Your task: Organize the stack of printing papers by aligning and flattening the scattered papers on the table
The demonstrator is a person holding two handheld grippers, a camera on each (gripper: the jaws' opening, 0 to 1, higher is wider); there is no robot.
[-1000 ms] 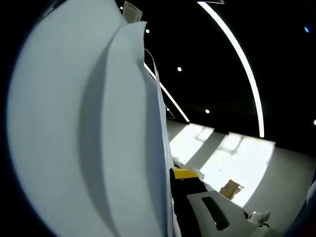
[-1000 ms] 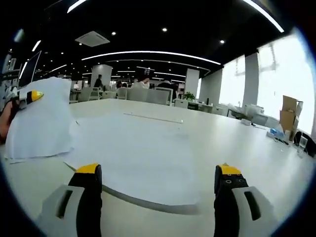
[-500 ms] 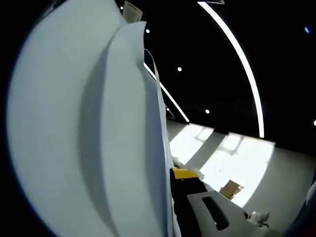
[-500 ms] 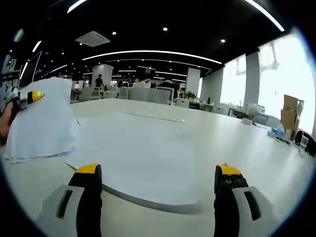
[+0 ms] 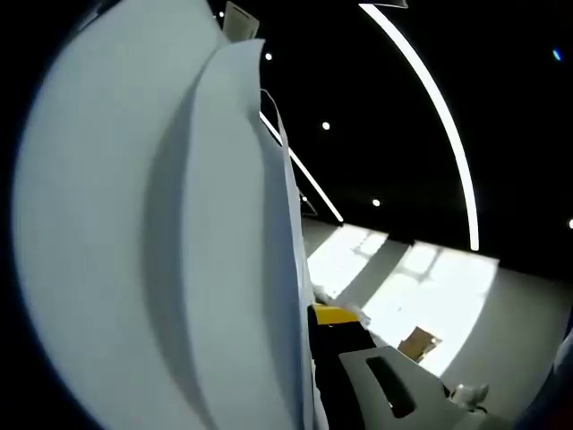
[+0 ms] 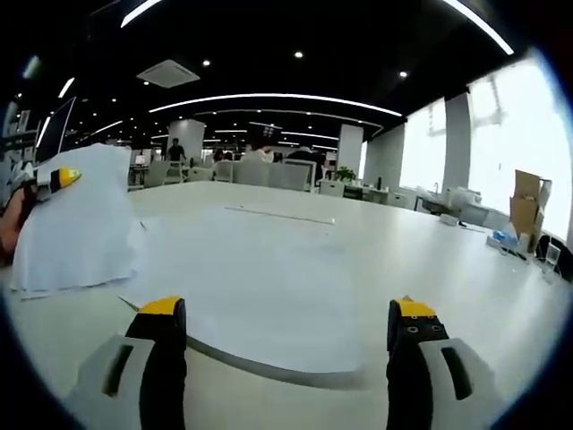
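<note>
The surface (image 6: 466, 269) is the biggest thing in front of me, a long pale top running away toward 12 o'clock in the right gripper view, and I keep that view low and level over it so I can judge how the paper lies. On it, straight ahead between my jaws, a flat sheet of paper (image 6: 260, 296) rests with its near edge curling up slightly toward 6 o'clock; I read that edge as the part that needs pressing flat.

Over at 9 o'clock in the same view stands the lifted bundle of papers (image 6: 76, 224), upright with its lower edge on the surface, which I judge is how I mean to tap the edges square. The left claw (image 6: 49, 182) is clamped on it at the upper corner, its yellow tip pinching the sheets. In the left gripper view the same bundle (image 5: 152, 233) bulges across everything from 7 to 12 o'clock, several sheets bowed together and pressed close to the lens.

The right claw (image 6: 286, 358) hangs with its jaws wide apart, holding nothing, just above the near edge of the flat sheet. I think it is kept free to slide that loose sheet toward the bundle.
</note>
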